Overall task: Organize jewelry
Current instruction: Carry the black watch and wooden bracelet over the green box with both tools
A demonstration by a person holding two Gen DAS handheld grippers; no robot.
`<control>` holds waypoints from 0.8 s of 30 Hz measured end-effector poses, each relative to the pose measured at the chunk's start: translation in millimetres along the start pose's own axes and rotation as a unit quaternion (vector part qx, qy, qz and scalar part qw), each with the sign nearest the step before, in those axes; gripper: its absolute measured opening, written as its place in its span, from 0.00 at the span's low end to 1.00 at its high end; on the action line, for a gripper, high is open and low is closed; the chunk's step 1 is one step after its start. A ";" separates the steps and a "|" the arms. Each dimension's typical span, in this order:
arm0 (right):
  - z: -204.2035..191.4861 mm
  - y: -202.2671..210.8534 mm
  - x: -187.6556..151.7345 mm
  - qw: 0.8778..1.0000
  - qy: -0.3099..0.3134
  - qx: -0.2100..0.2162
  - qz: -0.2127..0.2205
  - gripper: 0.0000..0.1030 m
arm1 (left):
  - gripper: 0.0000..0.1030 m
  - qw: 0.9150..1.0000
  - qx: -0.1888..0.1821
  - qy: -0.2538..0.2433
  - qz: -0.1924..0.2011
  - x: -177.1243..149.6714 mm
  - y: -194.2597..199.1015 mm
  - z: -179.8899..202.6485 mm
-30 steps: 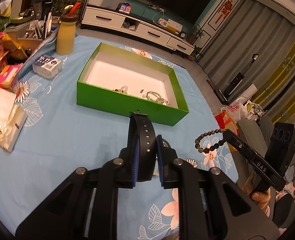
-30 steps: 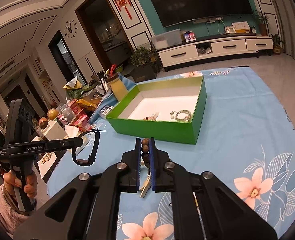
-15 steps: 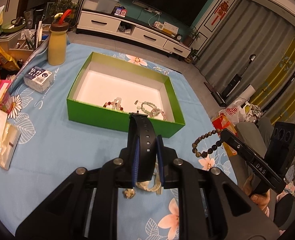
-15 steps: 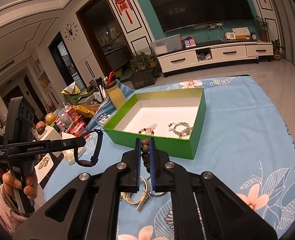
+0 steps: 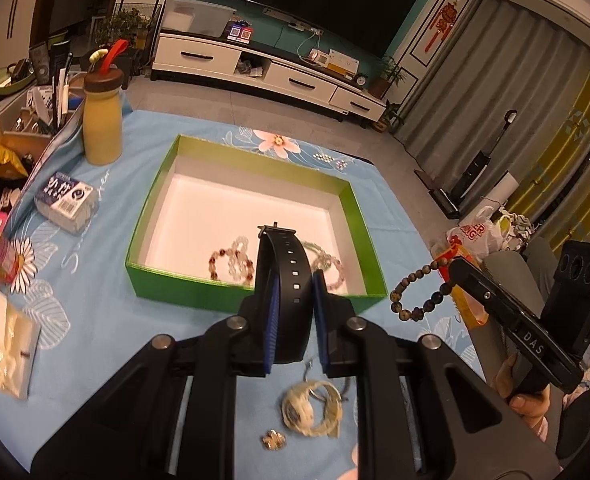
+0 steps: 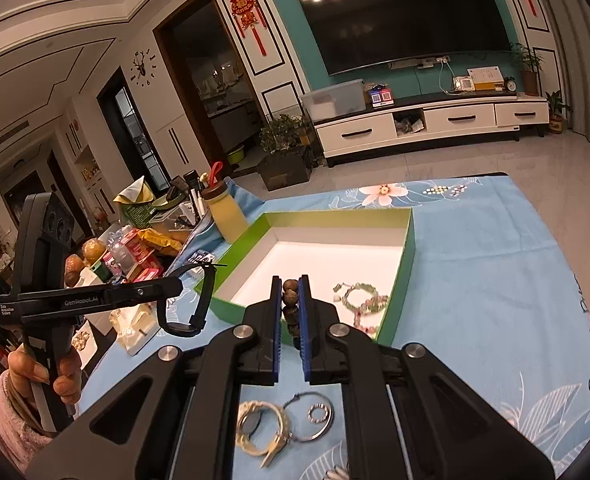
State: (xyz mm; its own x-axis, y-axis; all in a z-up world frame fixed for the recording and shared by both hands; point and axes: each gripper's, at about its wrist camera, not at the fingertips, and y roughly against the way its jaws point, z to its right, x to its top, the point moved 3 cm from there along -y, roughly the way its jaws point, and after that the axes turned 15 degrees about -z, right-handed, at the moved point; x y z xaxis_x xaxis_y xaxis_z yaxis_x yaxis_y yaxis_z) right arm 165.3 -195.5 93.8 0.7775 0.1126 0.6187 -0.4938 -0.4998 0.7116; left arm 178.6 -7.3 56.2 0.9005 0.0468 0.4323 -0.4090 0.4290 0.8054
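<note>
R gripper clamps bead bracelet nr green box

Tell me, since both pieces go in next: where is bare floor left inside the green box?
The green box is bare across its far half and left side, up to the far wall. Crowded: the near right corner, where the pink bead bracelet and green bead bracelet lie.
</note>
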 end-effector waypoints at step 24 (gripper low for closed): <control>22.2 -97.4 68.6 0.998 0.011 -0.035 -0.045 0.08 | 0.15 0.997 0.061 0.022 -0.044 85.6 -89.2 -43.2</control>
State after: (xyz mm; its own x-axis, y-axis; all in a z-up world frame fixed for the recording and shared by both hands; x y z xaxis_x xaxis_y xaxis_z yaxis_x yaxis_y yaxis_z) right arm 275.4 -158.1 59.6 0.8113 0.1734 0.5584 -0.4492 -0.4265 0.7851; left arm 298.6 -2.6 3.8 0.9379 0.0549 0.3424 -0.3413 0.3211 0.8834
